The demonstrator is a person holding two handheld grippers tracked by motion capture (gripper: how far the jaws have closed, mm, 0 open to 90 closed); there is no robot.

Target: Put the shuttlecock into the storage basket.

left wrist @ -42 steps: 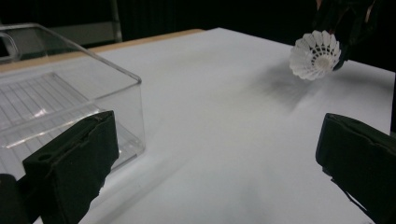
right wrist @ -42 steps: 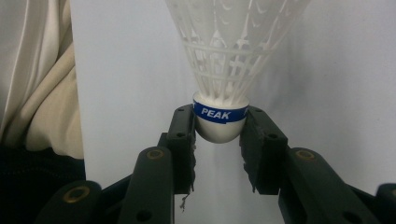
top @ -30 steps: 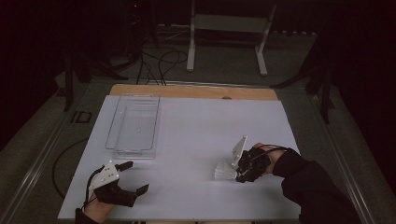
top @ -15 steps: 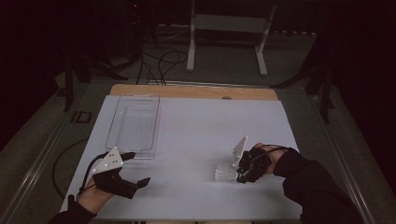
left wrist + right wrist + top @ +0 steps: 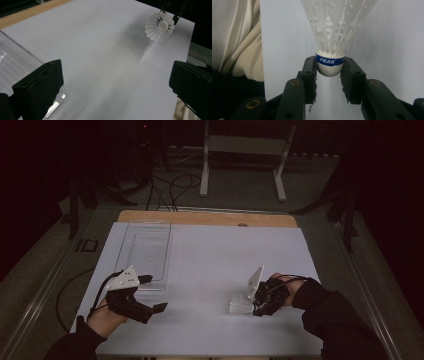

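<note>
The right gripper (image 5: 329,72) is clamped on the rounded white cork base of a white plastic shuttlecock with a blue band reading PEAK (image 5: 332,30), one black jaw pressing each side of the base just below the band. That looks like the right place to hold it: the base is the one solid, stiff part, while the lattice skirt ahead of the jaws is thin and springy and would likely buckle or crack under a squeeze. The thing is surely very light, and the smooth dome could slip out of the pads if the hold loosens.

Its long axis runs straight on from the jaws, base toward the hand, open skirt pointing away. In the high view the shuttlecock (image 5: 241,304) lies low over the white tabletop sheet (image 5: 215,265), skirt aimed toward the person's left.

Farther off on that side, the left gripper (image 5: 152,295) hangs above the sheet with jaws spread wide and nothing between them, facing the shuttlecock's open skirt (image 5: 160,27). Just beyond and beside it lies a long clear plastic tray (image 5: 145,251), well apart from the right gripper.
</note>
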